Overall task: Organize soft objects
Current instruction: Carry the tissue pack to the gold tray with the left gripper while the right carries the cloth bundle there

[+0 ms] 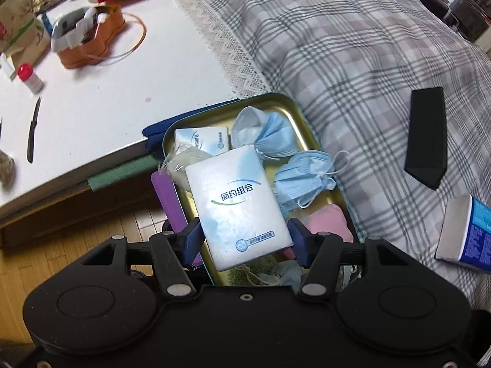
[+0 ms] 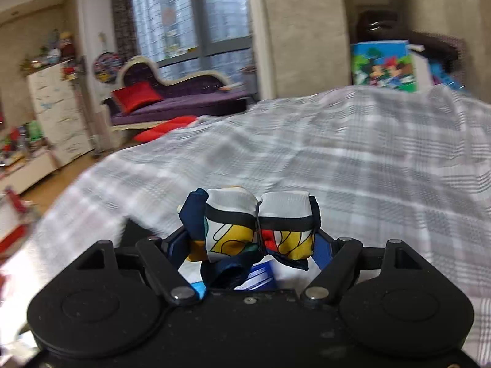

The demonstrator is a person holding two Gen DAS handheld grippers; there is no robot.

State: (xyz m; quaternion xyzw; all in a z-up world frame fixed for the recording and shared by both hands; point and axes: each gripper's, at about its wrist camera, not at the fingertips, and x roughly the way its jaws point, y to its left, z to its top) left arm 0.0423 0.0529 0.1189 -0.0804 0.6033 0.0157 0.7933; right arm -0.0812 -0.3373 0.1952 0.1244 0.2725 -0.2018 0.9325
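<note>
- Spreading across both views, the grey-and-white plaid bed cover (image 1: 353, 61) is the largest surface; in the right wrist view it (image 2: 353, 159) fills the middle ground, blurred.
- Beside the bed in the left wrist view stands a white table top (image 1: 107, 92) with a lace-edged cloth strip (image 1: 221, 40) along the side nearest the bed.
- A shallow rectangular metal tin with a gold inside and teal rim (image 1: 303, 128) sits at the bed's edge, next to the table corner.
- Inside the tin lie two crumpled pale-blue face masks (image 1: 270, 132), a small white-and-blue tissue pack (image 1: 202, 139), a pink soft piece (image 1: 328, 224) and other soft items that are partly hidden.
- The left gripper (image 1: 244, 236) is clamped on a white plastic-wrapped tissue pack with blue printing (image 1: 239, 205), holding it over the tin; both blue pads press its lower sides.
- The right gripper (image 2: 253, 245) is closed around a rolled patterned cloth bundle in white, navy, yellow and red (image 2: 257, 224), held above the bed cover.
- On the bed cover lie a black oblong box (image 1: 426, 138) and, near it, a blue-and-white tube-like pack (image 1: 463, 230).
- On the table rest an orange tin with white items (image 1: 89, 40), a small bottle with a red cap (image 1: 29, 78) and a black pen (image 1: 33, 128).
</note>
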